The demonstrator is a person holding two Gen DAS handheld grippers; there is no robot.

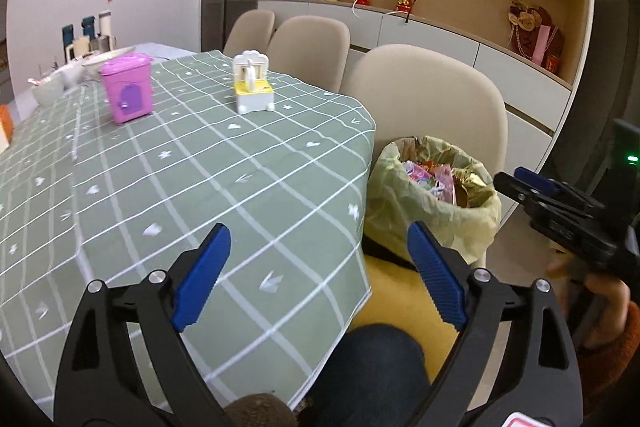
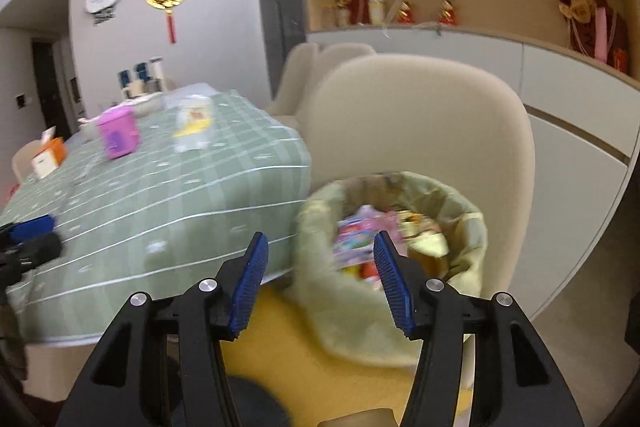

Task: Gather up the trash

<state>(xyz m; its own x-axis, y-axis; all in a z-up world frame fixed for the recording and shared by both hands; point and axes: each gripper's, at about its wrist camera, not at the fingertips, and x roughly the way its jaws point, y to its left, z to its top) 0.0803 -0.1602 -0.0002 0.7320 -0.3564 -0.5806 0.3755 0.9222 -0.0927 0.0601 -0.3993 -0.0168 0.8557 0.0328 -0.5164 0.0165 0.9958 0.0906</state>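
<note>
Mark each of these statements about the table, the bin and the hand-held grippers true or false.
1. The left hand-held gripper holds a wrapper. False: its jaws stand open with nothing between them.
2. The bin holds colourful wrappers. True.
3. The pink box lies on its side. False: it stands upright on the tablecloth.
4. The right hand-held gripper is open. True.
5. The bin stands on the table. False: it sits beside the table, in front of a chair.

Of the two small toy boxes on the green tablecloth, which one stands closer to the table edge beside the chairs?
The white and yellow toy box. It stands near the chair-side edge of the tablecloth; the pink toy box stands further in.
</note>
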